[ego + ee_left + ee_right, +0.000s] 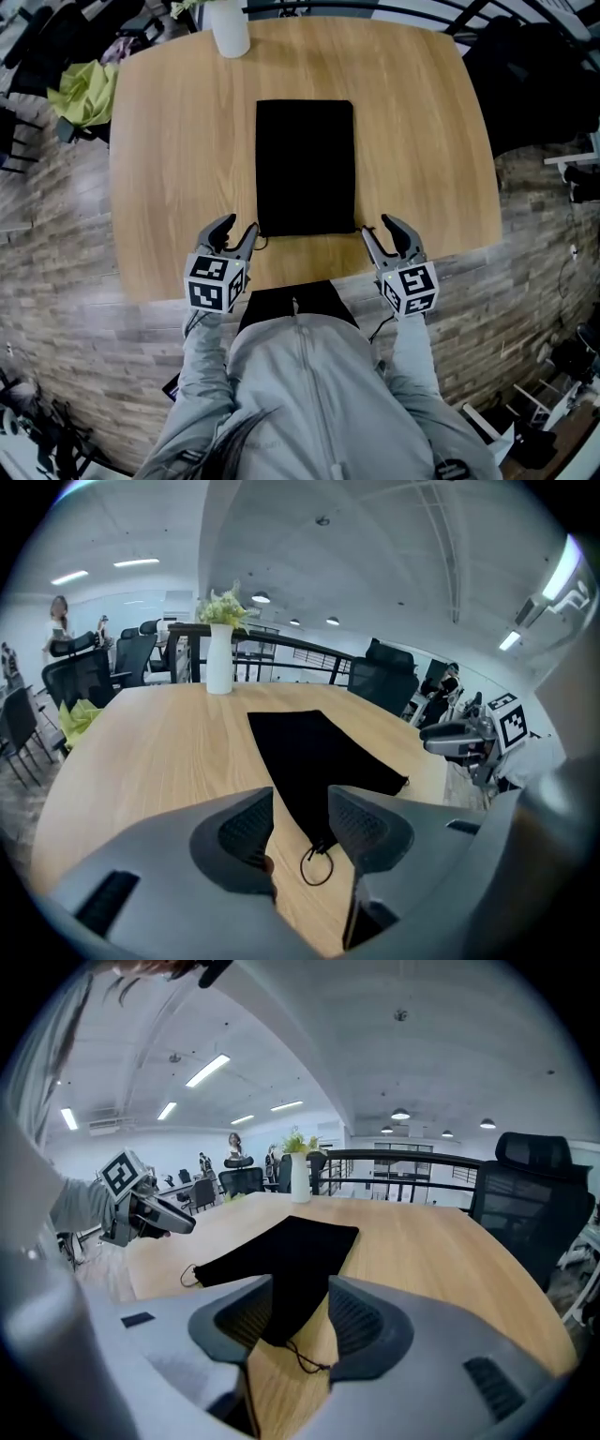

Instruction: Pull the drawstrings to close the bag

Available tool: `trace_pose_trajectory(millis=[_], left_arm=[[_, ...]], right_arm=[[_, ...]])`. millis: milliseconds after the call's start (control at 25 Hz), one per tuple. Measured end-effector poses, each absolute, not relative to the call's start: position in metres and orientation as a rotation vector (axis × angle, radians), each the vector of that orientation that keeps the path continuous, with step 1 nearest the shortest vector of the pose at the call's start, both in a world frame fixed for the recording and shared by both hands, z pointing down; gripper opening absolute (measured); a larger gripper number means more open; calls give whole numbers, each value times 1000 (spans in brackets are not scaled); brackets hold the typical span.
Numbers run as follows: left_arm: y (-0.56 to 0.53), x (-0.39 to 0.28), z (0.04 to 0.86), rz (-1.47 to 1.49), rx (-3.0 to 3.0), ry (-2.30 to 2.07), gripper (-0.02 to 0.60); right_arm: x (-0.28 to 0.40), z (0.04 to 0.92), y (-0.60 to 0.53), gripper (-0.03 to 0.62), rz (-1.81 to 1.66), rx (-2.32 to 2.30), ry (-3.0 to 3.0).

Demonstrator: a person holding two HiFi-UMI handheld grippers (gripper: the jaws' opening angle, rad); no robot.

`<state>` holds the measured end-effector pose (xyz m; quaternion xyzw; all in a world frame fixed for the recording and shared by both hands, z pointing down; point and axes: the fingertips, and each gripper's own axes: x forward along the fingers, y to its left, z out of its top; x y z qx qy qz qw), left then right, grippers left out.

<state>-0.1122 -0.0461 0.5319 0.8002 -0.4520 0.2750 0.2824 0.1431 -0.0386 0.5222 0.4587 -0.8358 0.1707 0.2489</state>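
A black drawstring bag (306, 169) lies flat in the middle of a wooden table (178, 141), its long side running away from the person and its mouth edge nearest them. A thin cord loop (317, 866) trails from the bag's near left corner, and a short cord (305, 1358) from its near right corner. The left gripper (239, 225) is held low over the table at the left corner and the right gripper (378, 225) at the right corner, both angled forward and down, on arms in grey sleeves (202, 375) that reach out on either side of the body. A white vase (229, 28) with greenery stands at the table's far edge. Beyond the table are a yellow-green cloth (84, 94) on a dark chair, a pale plank-patterned floor (56, 253), black office chairs (534, 1194) and a dark railing (403, 1162) under a white ceiling. Both grippers have their jaws spread wide with nothing between the pads. The left gripper view shows the bag's corner and cord loop on the table in the gap between the jaws. The right gripper view shows the other corner and cord in the same way, not pinched.
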Motion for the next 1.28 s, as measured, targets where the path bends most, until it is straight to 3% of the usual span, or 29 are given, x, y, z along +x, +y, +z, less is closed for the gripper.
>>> trace_pose_trajectory(millis=[480,1280], left_arm=[[-11,-110,589,1024,2155,-1025,195],[-4,-89,628,1356,2324,-655,196]], right_arm=[[146,598,-15,169,472,942,-2197],[132,632,-12,167,315,462,-2197]])
